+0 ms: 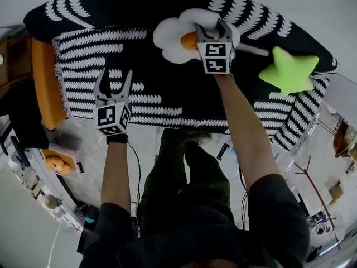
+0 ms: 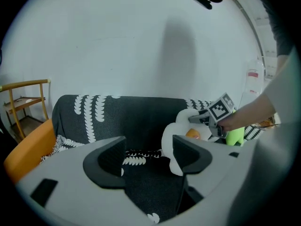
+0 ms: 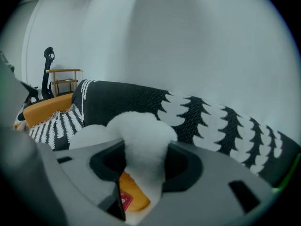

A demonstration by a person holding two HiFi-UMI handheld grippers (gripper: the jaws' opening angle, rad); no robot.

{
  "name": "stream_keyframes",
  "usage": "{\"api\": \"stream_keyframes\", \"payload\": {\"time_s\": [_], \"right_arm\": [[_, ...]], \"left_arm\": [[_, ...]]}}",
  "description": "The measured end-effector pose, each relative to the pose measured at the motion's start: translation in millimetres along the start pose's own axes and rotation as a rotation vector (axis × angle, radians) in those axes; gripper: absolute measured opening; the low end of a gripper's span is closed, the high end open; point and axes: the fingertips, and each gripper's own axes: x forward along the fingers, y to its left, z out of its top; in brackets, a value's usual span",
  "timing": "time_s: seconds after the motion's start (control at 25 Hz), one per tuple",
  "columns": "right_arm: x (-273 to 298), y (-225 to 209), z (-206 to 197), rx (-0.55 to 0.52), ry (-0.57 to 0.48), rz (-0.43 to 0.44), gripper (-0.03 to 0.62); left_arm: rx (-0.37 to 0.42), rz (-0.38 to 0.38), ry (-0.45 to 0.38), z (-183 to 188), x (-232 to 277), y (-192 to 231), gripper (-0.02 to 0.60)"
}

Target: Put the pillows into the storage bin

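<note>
A white fried-egg pillow with an orange yolk lies at the back of a sofa under a black-and-white throw. My right gripper is shut on one white lobe of it; in the right gripper view the lobe is pinched between both jaws, with the yolk and a red tag below. A green star pillow rests further right on the sofa. My left gripper hangs open and empty over the seat, left of the egg pillow. No storage bin shows.
An orange sofa arm bounds the seat on the left, with a wooden shelf beyond it. A pale wall rises behind the backrest. Cables and small items lie on the floor by the person's legs.
</note>
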Motion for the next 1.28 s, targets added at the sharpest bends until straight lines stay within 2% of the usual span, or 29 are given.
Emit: {"api": "stream_keyframes", "payload": {"time_s": [0.12, 0.32, 0.52, 0.76, 1.0, 1.28], "right_arm": [[-13, 2, 0, 0.005, -0.02, -0.013, 0.144], [-51, -6, 9, 0.068, -0.099, -0.04, 0.092], [-92, -35, 23, 0.113, -0.198, -0.087, 0.078], [-172, -91, 31, 0.14, -0.3, -0.192, 0.078], [-285, -164, 6, 0.206, -0.338, -0.352, 0.078], [-453, -260, -103, 0.3, -0.313, -0.62, 0.08]], "left_arm": [[0.018, -0.027, -0.01, 8, 5, -9, 0.314], [0.05, -0.062, -0.025, 23, 7, -30, 0.314], [0.087, -0.107, -0.042, 35, 13, -64, 0.314], [0.155, -0.198, -0.075, 57, 16, -132, 0.314], [0.23, -0.336, -0.107, 86, 11, -236, 0.314], [0.342, -0.575, -0.125, 83, 5, -425, 0.314]]}}
